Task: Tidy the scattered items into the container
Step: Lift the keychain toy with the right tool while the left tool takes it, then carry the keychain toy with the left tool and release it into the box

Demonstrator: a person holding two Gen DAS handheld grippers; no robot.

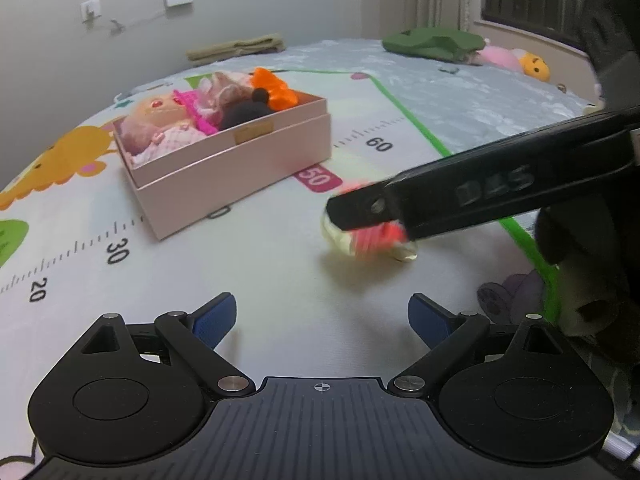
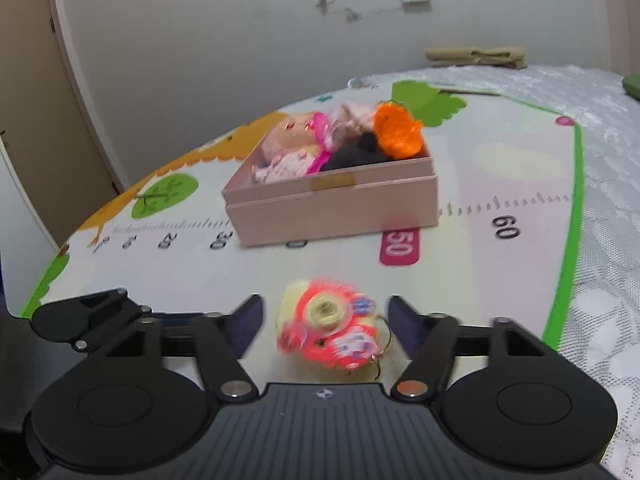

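Pink cardboard is forming the box (image 2: 332, 208) that is sitting on the play mat (image 2: 500, 168), over the printed ruler between the marks 30 and 50. Inside it a doll (image 2: 288, 140) is lying at the left, and an orange toy (image 2: 396, 130) is sticking up at the right corner, with something black (image 2: 352, 156) between them.

Closer to the camera, a small red and yellow toy (image 2: 332, 332) is lying on the mat, well apart from the box. The right gripper (image 2: 326, 320) is standing with its jaws spread wide, one finger on each side of this toy. The picture is blurred here, so I cannot tell if the fingers are touching it.

In the left wrist view the left gripper (image 1: 322, 314) is also wide open and is holding nothing; only bare mat is lying between its blue pads (image 1: 214, 318). The right gripper (image 1: 460, 196) is reaching in from the right side, over the small toy (image 1: 368, 240).

At the far edge, a green cloth (image 1: 432, 42) and a pink plush toy (image 1: 504, 56) are resting on the bed cover (image 1: 500, 96).
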